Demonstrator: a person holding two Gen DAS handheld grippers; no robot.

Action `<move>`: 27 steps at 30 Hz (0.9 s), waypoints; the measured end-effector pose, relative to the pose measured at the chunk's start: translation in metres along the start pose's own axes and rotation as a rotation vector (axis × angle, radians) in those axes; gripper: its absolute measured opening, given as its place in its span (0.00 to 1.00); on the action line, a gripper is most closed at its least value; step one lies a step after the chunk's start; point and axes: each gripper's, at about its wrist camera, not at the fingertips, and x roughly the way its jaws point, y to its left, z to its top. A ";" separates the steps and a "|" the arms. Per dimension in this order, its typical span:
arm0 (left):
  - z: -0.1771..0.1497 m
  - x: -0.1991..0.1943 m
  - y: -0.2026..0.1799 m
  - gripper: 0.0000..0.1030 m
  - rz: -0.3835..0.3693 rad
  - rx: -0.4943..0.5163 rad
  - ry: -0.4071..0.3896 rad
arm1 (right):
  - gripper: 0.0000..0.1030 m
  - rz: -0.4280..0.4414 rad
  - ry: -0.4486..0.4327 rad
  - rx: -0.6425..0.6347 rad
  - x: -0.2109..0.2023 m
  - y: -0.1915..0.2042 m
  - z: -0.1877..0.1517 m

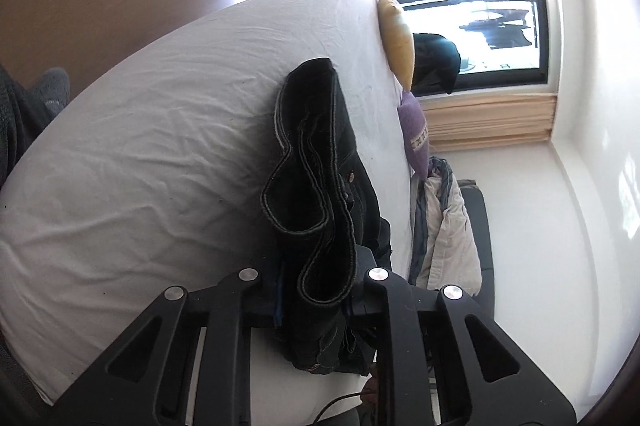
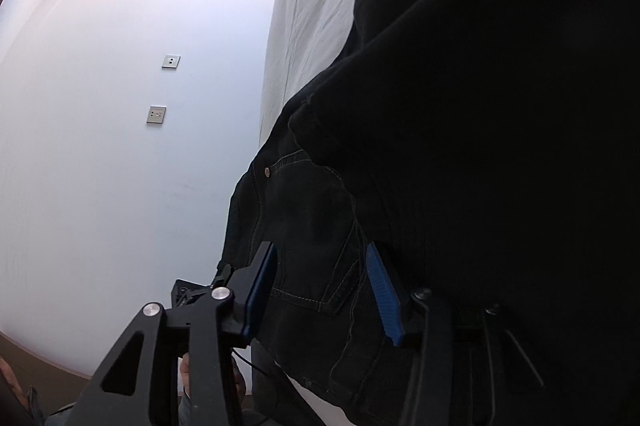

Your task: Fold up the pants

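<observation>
Black jeans (image 1: 320,186) lie bunched on the white bed (image 1: 140,146), with stitched hems looping toward the left wrist camera. My left gripper (image 1: 316,290) is shut on a thick fold of the jeans, with cloth filling the gap between its fingers. In the right wrist view the jeans (image 2: 460,146) fill most of the frame, with a pocket and a rivet showing. My right gripper (image 2: 320,290) has its blue pads (image 2: 384,298) apart with the pocket area of the jeans between them; the jaws look open around the cloth.
A yellow pillow (image 1: 396,38) and a purple pillow (image 1: 416,134) stand at the bed's far edge under a window (image 1: 480,6). Grey and white bedding (image 1: 444,226) hangs beside the bed. A white wall with two sockets (image 2: 156,114) shows in the right wrist view.
</observation>
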 end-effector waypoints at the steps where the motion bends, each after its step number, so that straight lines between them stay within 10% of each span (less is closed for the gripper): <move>1: 0.001 0.000 -0.005 0.16 0.001 0.015 -0.001 | 0.49 -0.019 0.004 -0.006 0.002 0.002 0.000; 10: 0.003 -0.005 -0.031 0.15 0.025 0.074 0.001 | 0.49 -0.020 -0.022 -0.013 0.002 -0.002 -0.006; 17: -0.011 0.002 -0.124 0.15 0.025 0.298 0.016 | 0.59 -0.028 -0.044 0.008 -0.013 0.000 -0.008; 27: -0.153 0.129 -0.239 0.15 0.066 0.838 0.217 | 0.82 0.042 -0.147 -0.133 -0.139 0.050 -0.002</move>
